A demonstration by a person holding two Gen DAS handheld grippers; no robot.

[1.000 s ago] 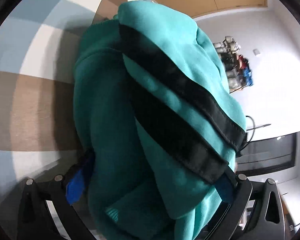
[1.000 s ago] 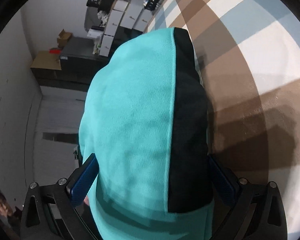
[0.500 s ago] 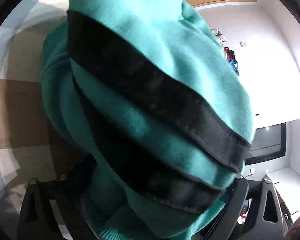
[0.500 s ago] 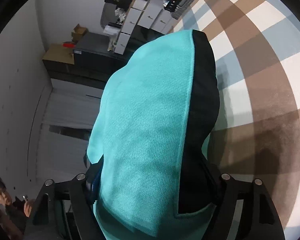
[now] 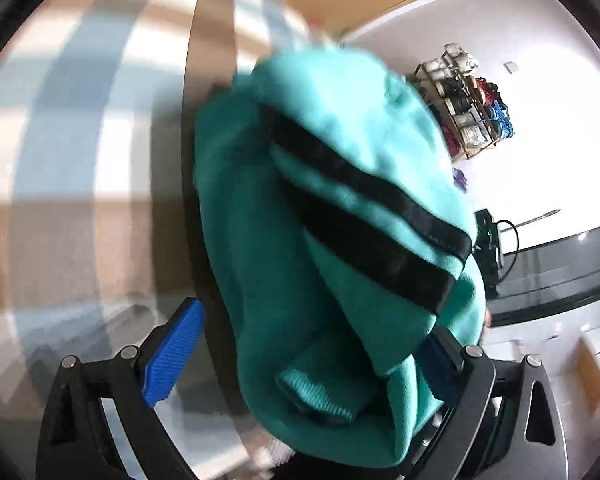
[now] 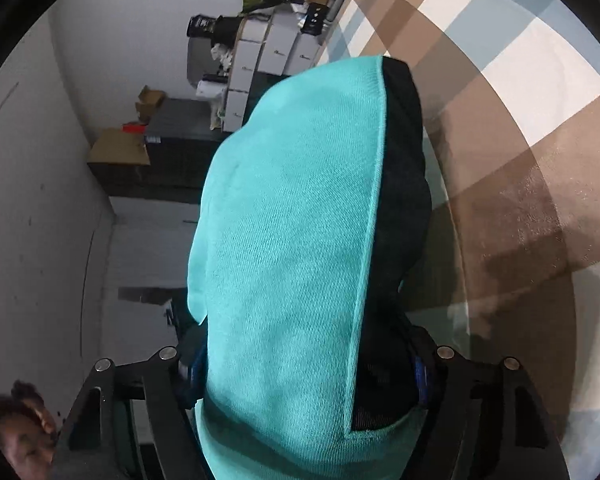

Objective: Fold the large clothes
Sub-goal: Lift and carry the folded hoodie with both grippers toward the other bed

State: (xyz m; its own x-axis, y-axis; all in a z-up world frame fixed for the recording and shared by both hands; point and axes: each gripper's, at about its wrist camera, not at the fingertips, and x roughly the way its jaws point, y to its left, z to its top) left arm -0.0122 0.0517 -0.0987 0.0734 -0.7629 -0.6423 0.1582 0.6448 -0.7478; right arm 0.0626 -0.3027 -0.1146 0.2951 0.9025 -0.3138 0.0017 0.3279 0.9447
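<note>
Since the earlier left wrist frame, the teal garment (image 5: 300, 264) is sitting lower and further right, uncovering the blue ribbed pad (image 5: 172, 356) at lower left that the cloth was hiding a moment ago. In the right wrist view the framing is shifting only slightly, with the checked surface (image 6: 512, 128) filling more of the right side.

Left gripper (image 5: 300, 364): jaws standing wide. The left pad is showing clear of the fabric; the bundle is leaning against the right finger only, so nothing is being pinched. The garment here is reading as a soft, thick knit bunched into a rounded lump, crossed by two black bands (image 5: 364, 216) running diagonally from centre to right. A ribbed cuff (image 5: 316, 396) is folding under near the bottom centre. Motion blur is softening the edges.

Right gripper (image 6: 304, 376): jaws are closing, with the garment (image 6: 284, 248) between them. Both blue pads are pressing into the cloth at lower left and lower right, so it is gripping the fabric. The weave is showing a fine twill-like grain; a stitched seam is separating the teal panel from a black panel (image 6: 396, 208) on the right.

Behind, white boxes (image 6: 268, 56) are stacked at upper centre, and a person's head is showing at lower left.
</note>
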